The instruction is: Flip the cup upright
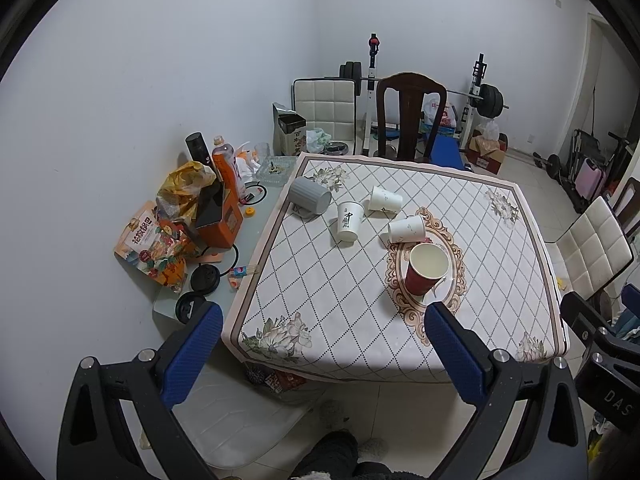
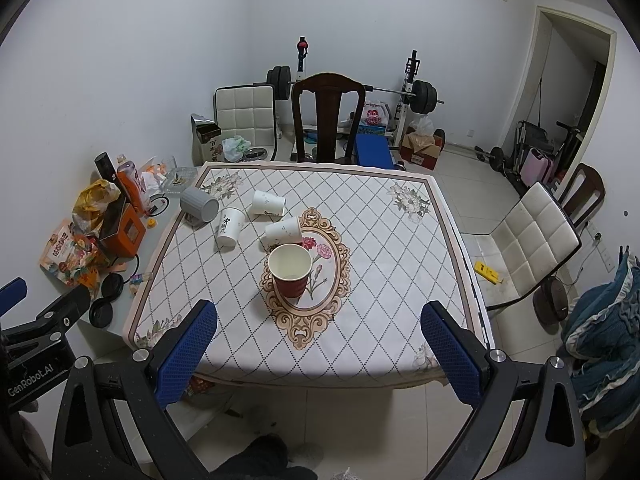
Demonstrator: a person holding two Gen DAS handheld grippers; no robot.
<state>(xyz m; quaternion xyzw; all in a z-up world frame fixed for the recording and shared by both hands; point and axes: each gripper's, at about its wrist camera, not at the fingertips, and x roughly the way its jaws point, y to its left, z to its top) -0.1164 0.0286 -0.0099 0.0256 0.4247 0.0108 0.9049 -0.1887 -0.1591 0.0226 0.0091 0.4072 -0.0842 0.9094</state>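
Blue-padded fingers of the left gripper (image 1: 322, 340) and the right gripper (image 2: 319, 338) stand spread wide apart, holding nothing, short of the table (image 2: 380, 320). On its tablecloth a red cup (image 2: 291, 270) stands upright on the oval medallion. Behind it lie two white cups (image 2: 283, 231) (image 2: 267, 203) on their sides, another white cup (image 2: 229, 227) mouth-down, and a grey cup (image 2: 199, 204) tipped over. Snack bags (image 1: 154, 248) and bottles (image 1: 224, 164) crowd the left ledge.

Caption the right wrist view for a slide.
Open right gripper faces an upright red cup; three white paper cups and a gray cup sit behind.
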